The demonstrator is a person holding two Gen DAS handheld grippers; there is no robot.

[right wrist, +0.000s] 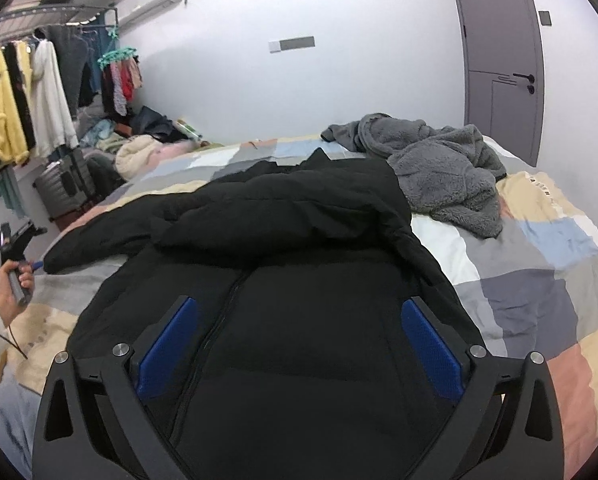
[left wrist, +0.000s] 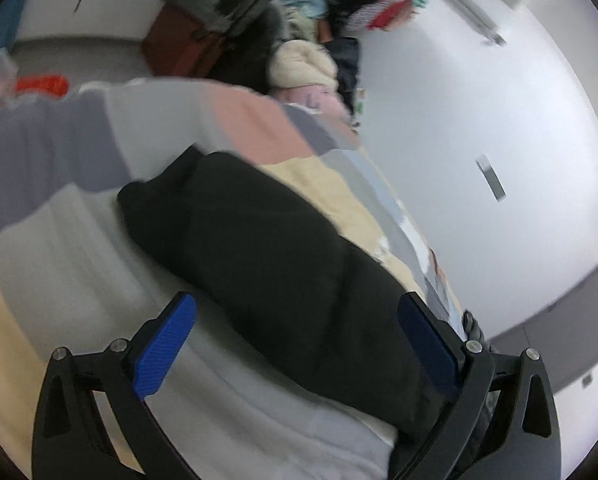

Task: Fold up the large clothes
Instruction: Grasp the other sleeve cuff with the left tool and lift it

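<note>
- Right claw [right wrist: 297,336]: blue pads spread wide, nothing pinched, hovering over the front of the black puffer jacket [right wrist: 283,248], either side of its zipper line.
- Left claw [left wrist: 297,336]: pads also spread wide, empty. A black jacket sleeve [left wrist: 267,264] lies between and beyond them; contact can't be judged, as the view is motion-blurred.
- In the right wrist view, the left hand [right wrist: 13,280] holds its tool at the far-left sleeve end.
- Jacket lies front-up on the bed's patchwork duvet [right wrist: 539,272], one sleeve folded across the chest.
- Grey fleece garment [right wrist: 439,168] is crumpled on the bed, touching the jacket's upper right edge.
- Beyond the bed: clothes rack [right wrist: 23,92], grey suitcase [right wrist: 65,186], clothes pile [right wrist: 139,148], grey door [right wrist: 499,60].
</note>
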